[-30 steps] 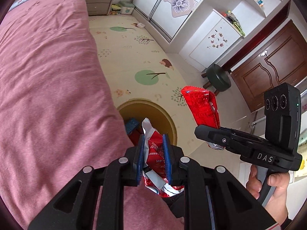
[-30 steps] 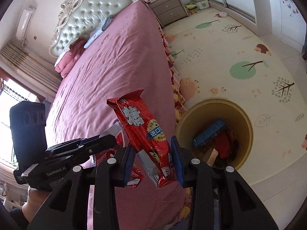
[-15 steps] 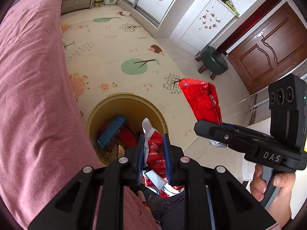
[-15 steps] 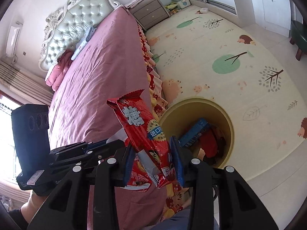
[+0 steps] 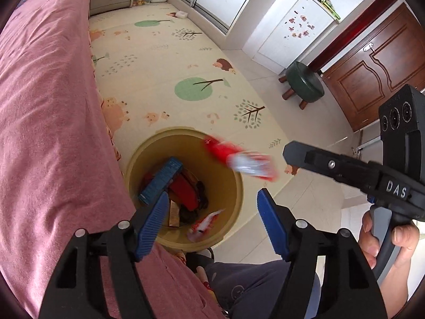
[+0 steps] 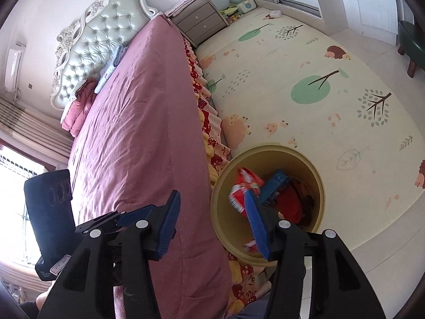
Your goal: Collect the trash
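We hold both tools, the left tool (image 5: 212, 220) and the right tool (image 6: 212, 220), wide and empty above the yellow bin (image 5: 236, 186), so the red wrappers (image 5: 239, 159) fall inside it.

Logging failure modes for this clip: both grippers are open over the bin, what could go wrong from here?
1. The blurred red wrapper is in mid-air near the far rim of the yellow bin; it might land on the floor.
2. The bin stands close against the bed skirt, so a low reach could knock it.
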Demonstrator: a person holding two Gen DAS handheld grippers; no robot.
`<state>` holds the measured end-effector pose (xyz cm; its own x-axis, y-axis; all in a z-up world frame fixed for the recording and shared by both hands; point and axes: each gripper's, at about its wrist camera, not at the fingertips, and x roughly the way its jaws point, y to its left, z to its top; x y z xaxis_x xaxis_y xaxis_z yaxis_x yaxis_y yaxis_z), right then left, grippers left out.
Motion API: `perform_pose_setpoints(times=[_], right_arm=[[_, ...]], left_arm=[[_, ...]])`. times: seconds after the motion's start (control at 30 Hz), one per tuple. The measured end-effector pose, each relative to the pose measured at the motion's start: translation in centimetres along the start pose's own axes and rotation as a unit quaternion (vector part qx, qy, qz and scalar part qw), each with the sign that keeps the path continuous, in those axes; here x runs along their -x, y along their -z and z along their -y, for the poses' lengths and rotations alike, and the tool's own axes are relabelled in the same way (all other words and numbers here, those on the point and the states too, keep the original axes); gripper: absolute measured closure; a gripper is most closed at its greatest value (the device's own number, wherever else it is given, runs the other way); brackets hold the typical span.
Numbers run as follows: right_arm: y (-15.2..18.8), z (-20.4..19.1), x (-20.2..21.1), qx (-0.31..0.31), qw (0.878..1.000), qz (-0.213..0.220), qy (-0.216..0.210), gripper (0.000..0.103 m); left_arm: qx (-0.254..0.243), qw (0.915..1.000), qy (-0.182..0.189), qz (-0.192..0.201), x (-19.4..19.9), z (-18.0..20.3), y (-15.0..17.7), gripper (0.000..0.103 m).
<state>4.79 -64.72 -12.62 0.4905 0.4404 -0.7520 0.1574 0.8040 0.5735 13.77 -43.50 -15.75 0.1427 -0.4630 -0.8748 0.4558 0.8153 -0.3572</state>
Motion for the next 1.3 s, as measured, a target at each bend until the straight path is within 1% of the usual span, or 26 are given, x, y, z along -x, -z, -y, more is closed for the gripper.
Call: perform_pose_setpoints(times=[0.1, 0.3, 0.47, 0.57, 0.67, 0.77, 0.83, 0.93, 1.07, 1.13, 1.2, 1.3], right_arm=[[0.1, -0.3, 0.2, 0.001, 1.0, 0.0, 0.002, 0.053], [1.1, -1.5, 0.7, 0.02, 0.999, -0.002, 0.026, 0.053], [2.1, -2.9, 1.5, 0.034, 0.999, 0.0, 0.031, 0.053], [2.9, -4.6, 1.8, 0.045, 0.998, 0.002, 0.035, 0.053], [4.1, -7.2, 1.7, 0.073, 0.997, 0.0, 0.034, 0.052], [5.1, -9.6, 1.2, 0.1, 0.994, -0.002, 0.033, 0.047], [5.9, -11.1, 0.7, 0.114, 0.993, -0.004, 0.034, 0.048], [7.1, -13.4, -0.4, 0.125, 0.992, -0.016, 0.026, 0.047], [9.6, -17.0, -2.2, 0.145, 0.989, -0.027, 0.013, 0.045], [10.8, -19.0, -3.0, 0.157, 0.987, -0.027, 0.008, 0.044], [11.9, -20.8, -3.8, 0.169, 0.985, -0.024, 0.002, 0.04], [13.5, -22.9, -5.0, 0.178, 0.984, -0.027, -0.004, 0.037]], left_arm=[[-0.002, 1.0, -0.008, 0.002, 0.4, -0.1, 0.1, 0.033], [-0.007, 0.9999, -0.008, 0.009, 1.2, 0.0, 0.7, 0.029], [-0.013, 0.9998, -0.004, 0.016, 2.4, 0.0, 1.8, 0.028], [-0.009, 0.9995, -0.009, 0.029, 3.8, -0.3, 2.7, 0.025], [-0.009, 0.9985, -0.022, 0.048, 5.7, -1.1, 3.9, 0.023], [0.001, 0.9973, -0.033, 0.065, 7.9, -2.6, 5.2, 0.021], [0.012, 0.9959, -0.047, 0.077, 9.5, -4.0, 6.3, 0.018], [0.029, 0.9935, -0.064, 0.089, 11.8, -6.4, 8.2, 0.017], [0.045, 0.9885, -0.1, 0.105, 14.5, -9.4, 10.7, 0.016], [0.056, 0.985, -0.117, 0.114, 15.9, -11.0, 12.1, 0.013], [0.066, 0.9821, -0.129, 0.12, 17.0, -12.3, 13.3, 0.012], [0.069, 0.9777, -0.15, 0.129, 18.3, -13.7, 15.2, 0.012]])
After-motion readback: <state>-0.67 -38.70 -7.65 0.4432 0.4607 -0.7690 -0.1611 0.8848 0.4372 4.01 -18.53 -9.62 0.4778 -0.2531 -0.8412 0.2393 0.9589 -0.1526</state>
